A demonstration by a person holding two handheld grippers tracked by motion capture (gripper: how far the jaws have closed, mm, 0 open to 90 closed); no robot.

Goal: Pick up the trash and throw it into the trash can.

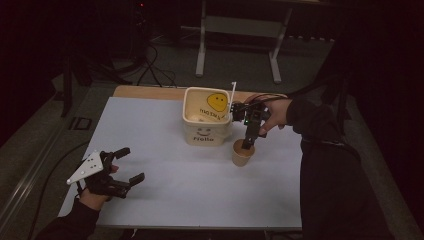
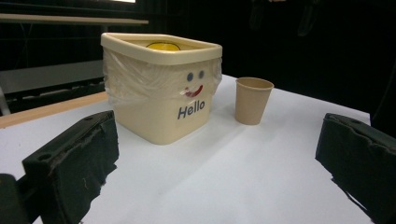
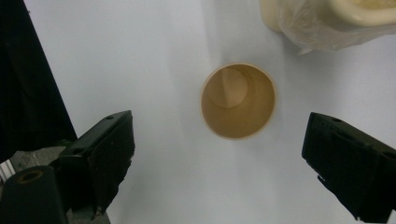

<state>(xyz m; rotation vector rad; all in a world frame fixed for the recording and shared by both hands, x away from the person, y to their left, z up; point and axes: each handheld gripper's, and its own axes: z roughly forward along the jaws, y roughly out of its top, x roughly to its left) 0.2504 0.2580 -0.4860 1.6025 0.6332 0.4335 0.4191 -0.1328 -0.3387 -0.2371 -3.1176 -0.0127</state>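
Observation:
A brown paper cup (image 1: 243,154) stands upright and empty on the white table (image 1: 165,150), just right of a cream bin (image 1: 206,122) with a smiley face and "Hello" on its front. My right gripper (image 1: 248,142) points straight down above the cup, open. From its own camera the cup's mouth (image 3: 238,100) lies between and beyond the spread jaws of the right gripper (image 3: 219,144), untouched. My left gripper (image 1: 132,163) rests open near the table's front left, holding nothing. Its view looks across the table between the left gripper's (image 2: 217,154) jaws at the bin (image 2: 163,93) and the cup (image 2: 253,100).
The bin has a clear plastic liner (image 2: 140,77) folded over its rim and a yellow smiley disc (image 1: 217,101) inside. A thin white stick (image 1: 233,92) rises at its back right corner. A metal stand (image 1: 240,30) and cables (image 1: 150,70) are on the dark floor behind.

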